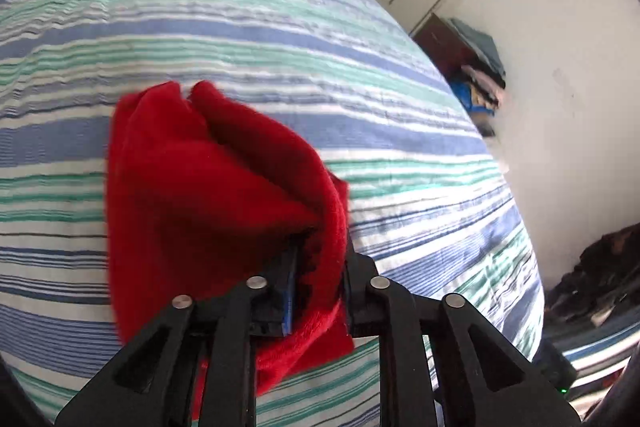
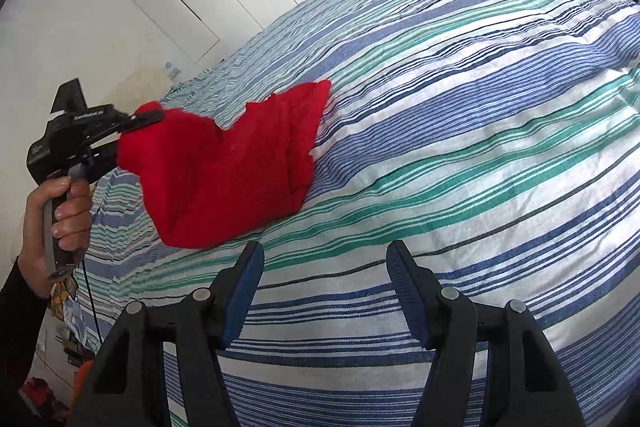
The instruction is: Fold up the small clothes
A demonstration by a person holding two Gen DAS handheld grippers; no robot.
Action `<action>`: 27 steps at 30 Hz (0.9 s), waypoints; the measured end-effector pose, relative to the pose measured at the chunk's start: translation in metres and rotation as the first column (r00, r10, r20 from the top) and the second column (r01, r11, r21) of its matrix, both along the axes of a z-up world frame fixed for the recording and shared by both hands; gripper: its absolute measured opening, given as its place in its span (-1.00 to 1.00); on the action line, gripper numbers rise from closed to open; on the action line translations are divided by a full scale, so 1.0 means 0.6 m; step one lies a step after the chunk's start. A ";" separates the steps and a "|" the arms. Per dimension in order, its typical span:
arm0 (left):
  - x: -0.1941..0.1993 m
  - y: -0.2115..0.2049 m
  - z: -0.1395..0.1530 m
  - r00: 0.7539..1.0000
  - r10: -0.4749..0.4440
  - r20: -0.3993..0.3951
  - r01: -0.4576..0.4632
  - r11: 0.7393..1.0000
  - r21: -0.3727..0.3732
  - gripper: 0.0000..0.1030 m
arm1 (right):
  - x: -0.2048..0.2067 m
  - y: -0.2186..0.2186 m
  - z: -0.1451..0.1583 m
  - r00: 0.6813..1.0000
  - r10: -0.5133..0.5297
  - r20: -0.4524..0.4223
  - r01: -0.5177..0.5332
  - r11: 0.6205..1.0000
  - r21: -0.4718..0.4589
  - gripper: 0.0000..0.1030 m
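One red fleece garment (image 2: 224, 163) is pinched in the left gripper (image 1: 316, 267), lifted on the left, far end touching the striped bedspread (image 2: 460, 131). Right gripper (image 2: 324, 291) hovers nearby, jaws wide apart, holding nothing.

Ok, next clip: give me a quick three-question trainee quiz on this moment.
1. True or false: the right gripper is shut on the red cloth.
2. Which gripper holds the cloth: A) left B) right C) both?
3. Fill in: the cloth's far end rests on the striped ____.

Key: 1. False; it is open and holds nothing. 2. A; the left gripper pinches one end, lifted. 3. Bedspread.
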State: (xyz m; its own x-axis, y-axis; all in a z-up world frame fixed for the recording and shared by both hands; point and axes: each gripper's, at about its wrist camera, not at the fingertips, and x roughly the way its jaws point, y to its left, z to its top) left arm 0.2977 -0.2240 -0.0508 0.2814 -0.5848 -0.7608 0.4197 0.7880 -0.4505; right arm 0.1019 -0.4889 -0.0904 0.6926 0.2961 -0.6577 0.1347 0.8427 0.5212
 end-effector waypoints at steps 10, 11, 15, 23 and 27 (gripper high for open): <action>-0.145 0.128 -0.003 0.998 0.048 0.031 -0.047 0.998 -0.041 0.80 | -0.010 -0.051 -0.003 0.995 -0.095 -0.025 0.095 0.995 0.000 0.24; -0.155 0.170 0.002 0.994 0.087 0.062 -0.085 0.996 -0.033 0.80 | -0.008 -0.046 -0.001 0.996 -0.085 -0.026 0.085 0.996 -0.011 0.24; -0.171 0.311 -0.017 0.974 0.225 0.041 -0.225 0.974 0.018 0.79 | 0.027 0.027 0.023 0.999 0.012 -0.032 -0.012 1.000 -0.024 0.25; -0.234 0.357 -0.073 0.922 0.386 -0.042 -0.386 0.922 -0.010 0.79 | 0.180 0.206 0.043 0.993 0.081 -0.090 -0.094 0.984 -0.154 0.51; -0.261 0.370 -0.087 0.921 0.385 -0.056 -0.386 0.923 -0.002 0.79 | 0.221 0.225 0.068 0.997 0.076 -0.007 -0.074 0.950 -0.303 0.50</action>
State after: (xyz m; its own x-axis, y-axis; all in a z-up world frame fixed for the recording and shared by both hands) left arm 0.1411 -0.0019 -0.1027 0.4464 -0.4489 -0.7741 0.0599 0.8781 -0.4747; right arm 0.2344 -0.3539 -0.0495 0.6795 0.1342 -0.7213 0.0634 0.9687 0.2400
